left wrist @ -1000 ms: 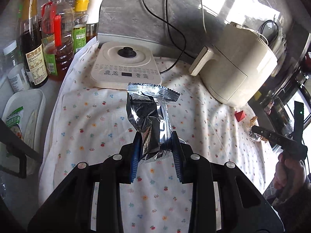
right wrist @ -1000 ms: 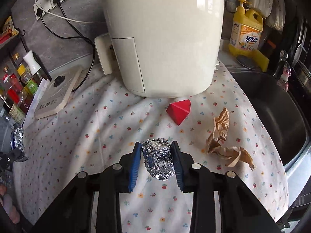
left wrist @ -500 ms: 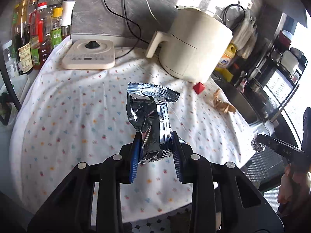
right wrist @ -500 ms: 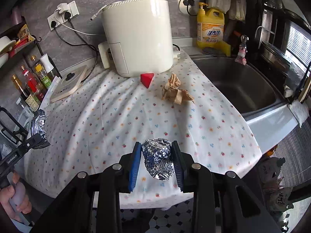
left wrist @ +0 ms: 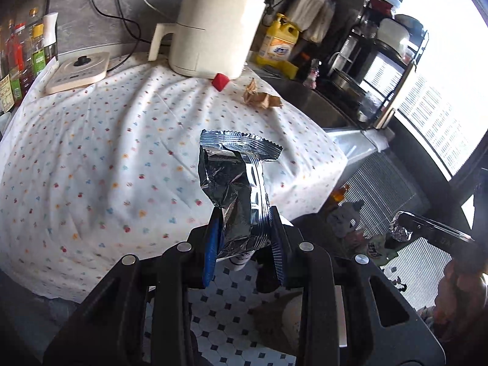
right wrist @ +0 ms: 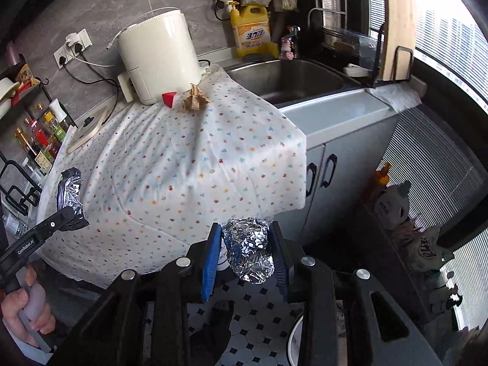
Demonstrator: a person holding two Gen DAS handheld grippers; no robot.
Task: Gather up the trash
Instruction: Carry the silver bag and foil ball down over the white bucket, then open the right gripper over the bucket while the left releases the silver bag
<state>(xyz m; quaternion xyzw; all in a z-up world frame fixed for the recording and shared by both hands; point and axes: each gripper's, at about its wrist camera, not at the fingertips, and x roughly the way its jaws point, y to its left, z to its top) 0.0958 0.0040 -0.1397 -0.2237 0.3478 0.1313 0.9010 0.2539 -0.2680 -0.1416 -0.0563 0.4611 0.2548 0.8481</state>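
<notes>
A small kitchen with a black-and-white tiled floor (right wrist: 259, 302) is filling both views, and a desk draped in a white dotted cloth (left wrist: 106, 164) is standing beyond it. Nearest, the left tongs (left wrist: 244, 241) are gripping a crumpled silver snack wrapper (left wrist: 235, 189) by its lower end, its crimped top sticking up, out past the desk edge and over the floor. The right tongs (right wrist: 245, 250) are clamping a foil ball (right wrist: 248, 248) between blue pads, also over the tiles. A pale curved rim (right wrist: 294, 335), possibly a bin, is showing below the right tongs, though too little is visible to be sure. To do this step well, it seems wise to be keeping both grips firm, carrying each piece squarely over the bin mouth, and letting go one at a time, low, since foil and wrapper are light and could drift or bounce out. Farther off, a scrunched brown paper (right wrist: 195, 99) is lying on the cloth beside a red block (right wrist: 169, 98), just in front of a cream air fryer (right wrist: 158, 58); that paper looks like trash not yet collected. Readable writing: white lettering on the left tongs' arm in the right wrist view appears to say "GenRobot.AI". The yellow detergent bottle (right wrist: 250, 32) carries blue Chinese characters, too small to make out.
</notes>
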